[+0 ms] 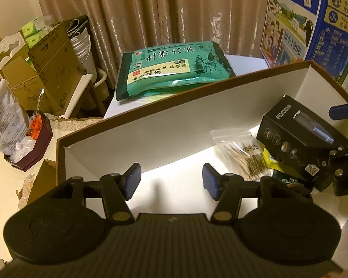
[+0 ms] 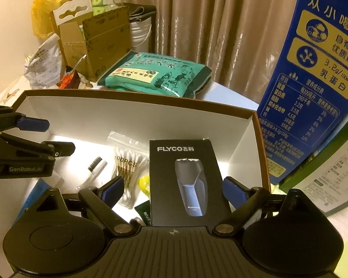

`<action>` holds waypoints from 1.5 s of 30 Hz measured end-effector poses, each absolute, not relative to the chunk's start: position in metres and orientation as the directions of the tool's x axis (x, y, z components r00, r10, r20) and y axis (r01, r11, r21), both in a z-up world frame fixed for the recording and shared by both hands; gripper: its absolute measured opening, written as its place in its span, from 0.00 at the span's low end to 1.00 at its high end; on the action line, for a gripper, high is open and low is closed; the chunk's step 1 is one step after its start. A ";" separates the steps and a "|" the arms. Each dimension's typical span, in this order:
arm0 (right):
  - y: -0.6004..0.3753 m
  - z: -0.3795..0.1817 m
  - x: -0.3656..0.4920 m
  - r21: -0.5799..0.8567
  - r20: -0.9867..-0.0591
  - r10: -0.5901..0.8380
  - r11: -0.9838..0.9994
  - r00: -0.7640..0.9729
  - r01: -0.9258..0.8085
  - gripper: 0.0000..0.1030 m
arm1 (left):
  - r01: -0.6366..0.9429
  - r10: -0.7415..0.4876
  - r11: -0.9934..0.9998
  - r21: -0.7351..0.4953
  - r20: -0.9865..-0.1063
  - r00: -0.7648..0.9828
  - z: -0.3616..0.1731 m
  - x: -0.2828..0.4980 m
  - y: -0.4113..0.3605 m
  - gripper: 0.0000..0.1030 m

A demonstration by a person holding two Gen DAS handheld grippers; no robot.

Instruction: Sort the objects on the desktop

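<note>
Left tool (image 1: 171, 181) stands partly open over the bare white floor of the storage box (image 1: 150, 125), nothing between its pads. Right tool (image 2: 172, 192) is spread wide astride the black shaver box (image 2: 183, 180), pads clear of its sides; the shaver box rests inside the storage box, leaning on other contents. A bag of cotton swabs (image 2: 125, 162) lies just left of it.

both wrist views tilt down, close over the white box (image 1: 150, 125), sharing its inside, the shaver box (image 2: 181, 180) and the curtain (image 1: 139, 11).
</note>
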State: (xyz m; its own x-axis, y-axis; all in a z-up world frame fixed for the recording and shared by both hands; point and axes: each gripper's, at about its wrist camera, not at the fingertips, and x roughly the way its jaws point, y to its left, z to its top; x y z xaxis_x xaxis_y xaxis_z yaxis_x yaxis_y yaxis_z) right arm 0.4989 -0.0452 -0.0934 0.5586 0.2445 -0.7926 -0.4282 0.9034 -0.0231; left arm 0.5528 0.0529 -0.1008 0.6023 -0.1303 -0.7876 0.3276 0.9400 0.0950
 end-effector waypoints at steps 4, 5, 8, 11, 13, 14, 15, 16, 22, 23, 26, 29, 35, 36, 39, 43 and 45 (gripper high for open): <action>-0.045 -0.089 0.495 -0.012 -0.787 0.256 0.904 0.561 -0.428 0.87 | 0.323 -0.134 0.942 0.094 -0.776 0.617 -0.091 0.548 0.054 0.63; -0.045 -0.087 0.493 -0.008 -0.785 0.260 0.904 0.562 -0.428 0.88 | 0.322 -0.133 0.942 0.098 -0.771 0.623 -0.088 0.546 0.054 0.64; -0.046 -0.082 0.485 0.005 -0.779 0.273 0.903 0.565 -0.430 0.88 | 0.317 -0.134 0.943 0.100 -0.757 0.639 -0.078 0.539 0.054 0.68; -0.050 -0.075 0.474 0.022 -0.769 0.289 0.903 0.570 -0.429 0.89 | 0.309 -0.144 0.947 0.086 -0.746 0.650 -0.068 0.530 0.057 0.69; -0.052 -0.071 0.465 0.036 -0.763 0.300 0.904 0.572 -0.426 0.90 | 0.306 -0.151 0.949 0.078 -0.739 0.656 -0.060 0.523 0.059 0.71; -0.054 -0.069 0.461 0.043 -0.759 0.305 0.905 0.575 -0.424 0.91 | 0.306 -0.155 0.949 0.075 -0.735 0.660 -0.057 0.518 0.060 0.71; -0.056 -0.067 0.456 0.049 -0.756 0.309 0.906 0.577 -0.420 0.92 | 0.307 -0.159 0.949 0.072 -0.730 0.664 -0.053 0.514 0.062 0.73; -0.058 -0.065 0.450 0.055 -0.753 0.312 0.907 0.580 -0.417 0.93 | 0.307 -0.162 0.949 0.071 -0.726 0.668 -0.050 0.509 0.063 0.75; -0.069 -0.049 0.416 0.098 -0.721 0.345 0.910 0.601 -0.404 0.98 | 0.289 -0.148 0.953 0.093 -0.688 0.710 -0.031 0.469 0.070 0.83; -0.071 -0.046 0.410 0.099 -0.716 0.347 0.910 0.606 -0.403 0.98 | 0.287 -0.145 0.953 0.098 -0.685 0.714 -0.028 0.461 0.071 0.83; -0.073 -0.041 0.392 0.097 -0.704 0.348 0.911 0.619 -0.402 0.98 | 0.278 -0.133 0.954 0.112 -0.673 0.728 -0.019 0.439 0.072 0.84; -0.076 -0.035 0.375 0.098 -0.694 0.351 0.911 0.629 -0.400 0.98 | 0.268 -0.127 0.956 0.118 -0.659 0.741 -0.011 0.416 0.073 0.87; -0.082 -0.026 0.338 0.093 -0.675 0.352 0.912 0.648 -0.399 0.98 | 0.222 -0.106 0.970 0.099 -0.650 0.752 0.001 0.372 0.078 0.89; -0.084 -0.025 0.331 0.097 -0.672 0.356 0.911 0.649 -0.400 0.98 | 0.212 -0.098 0.972 0.100 -0.649 0.754 0.002 0.365 0.078 0.90; -0.090 -0.023 0.312 0.112 -0.667 0.367 0.910 0.648 -0.400 0.98 | 0.194 -0.084 0.976 0.102 -0.645 0.760 0.006 0.342 0.078 0.91; -0.100 -0.023 0.285 0.122 -0.667 0.371 0.910 0.647 -0.396 0.98 | 0.176 -0.076 0.980 0.092 -0.645 0.760 0.010 0.313 0.076 0.92; -0.105 -0.022 0.274 0.127 -0.667 0.371 0.911 0.646 -0.392 0.98 | 0.166 -0.070 0.982 0.089 -0.643 0.762 0.012 0.299 0.075 0.93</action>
State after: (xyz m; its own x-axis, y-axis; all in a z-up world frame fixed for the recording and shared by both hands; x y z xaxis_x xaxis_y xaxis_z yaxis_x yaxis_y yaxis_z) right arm 0.2738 -0.1054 -0.0217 0.6462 0.3714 -0.6667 -0.3923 0.9110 0.1273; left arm 0.2991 0.0746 0.0120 0.7622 -0.0702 -0.6435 0.1657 0.9821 0.0891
